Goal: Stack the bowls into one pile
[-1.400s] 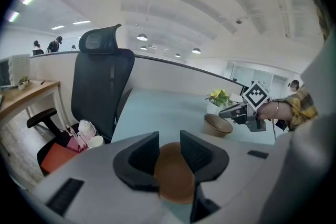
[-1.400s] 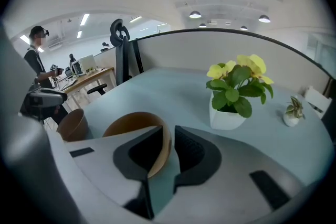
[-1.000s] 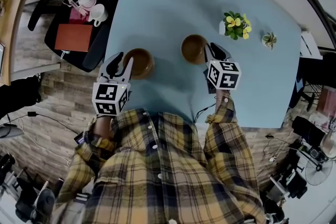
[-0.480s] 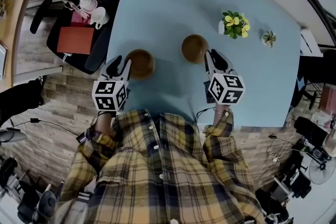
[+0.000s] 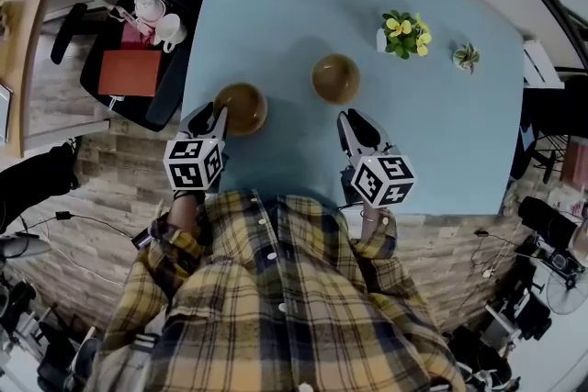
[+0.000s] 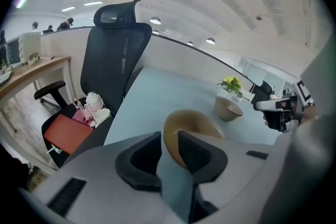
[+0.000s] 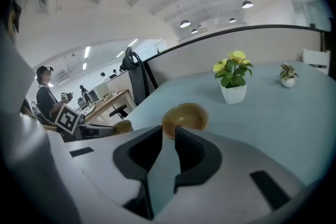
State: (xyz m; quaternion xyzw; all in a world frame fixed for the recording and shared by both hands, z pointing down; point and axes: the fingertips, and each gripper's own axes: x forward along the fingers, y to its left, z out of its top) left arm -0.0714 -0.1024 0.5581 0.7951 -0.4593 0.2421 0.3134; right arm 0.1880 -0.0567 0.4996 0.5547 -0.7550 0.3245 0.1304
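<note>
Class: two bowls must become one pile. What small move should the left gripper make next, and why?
Probably close the left gripper on the rim of the left bowl. Its jaws, just closing, straddle that rim but seem not to clamp it; the right bowl stands apart.

A: What do we see of the bowls?
B: We see two round brown ones, both upright on the light blue table [image 5: 294, 5].
A: Stacked?
B: No. Our left bowl [image 5: 241, 108] sits near the table's edge, and the right bowl [image 5: 335, 78] stands apart, farther in.
</note>
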